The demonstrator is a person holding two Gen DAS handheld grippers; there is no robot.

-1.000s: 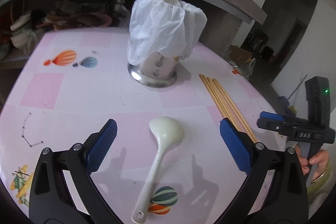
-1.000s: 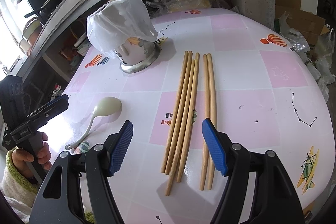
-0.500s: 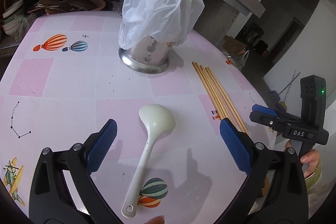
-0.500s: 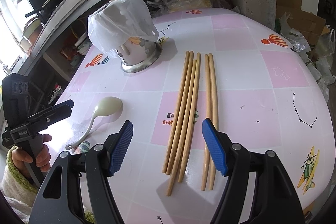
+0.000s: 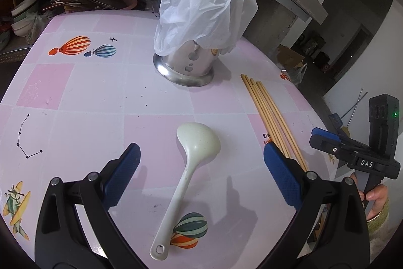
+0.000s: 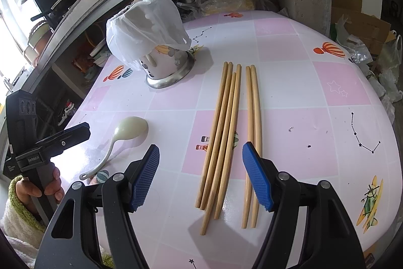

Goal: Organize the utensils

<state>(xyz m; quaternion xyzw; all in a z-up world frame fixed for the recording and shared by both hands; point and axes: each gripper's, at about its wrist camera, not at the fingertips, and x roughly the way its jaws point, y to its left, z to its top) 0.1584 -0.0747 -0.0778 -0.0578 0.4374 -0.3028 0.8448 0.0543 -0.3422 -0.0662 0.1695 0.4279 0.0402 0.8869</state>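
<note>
Pink checked table (image 6: 314, 97), utensils loose, both grippers spread and empty.
Left gripper (image 5: 201, 178) hovers over white ladle (image 5: 194, 158); right gripper (image 6: 201, 178) over six chopsticks (image 6: 226, 132); steel holder (image 6: 168, 67) behind, bag (image 6: 146, 27) hiding its contents, probably utensils.

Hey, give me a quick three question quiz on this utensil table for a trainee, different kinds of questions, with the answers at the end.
1. True or false: the white spoon lies bowl end toward the metal holder.
2. How many chopsticks lie on the table?
3. What covers the holder's top: A a lid, B a plastic bag, C a towel?

Key:
1. True.
2. Six, a group of four and a pair.
3. B.
</note>
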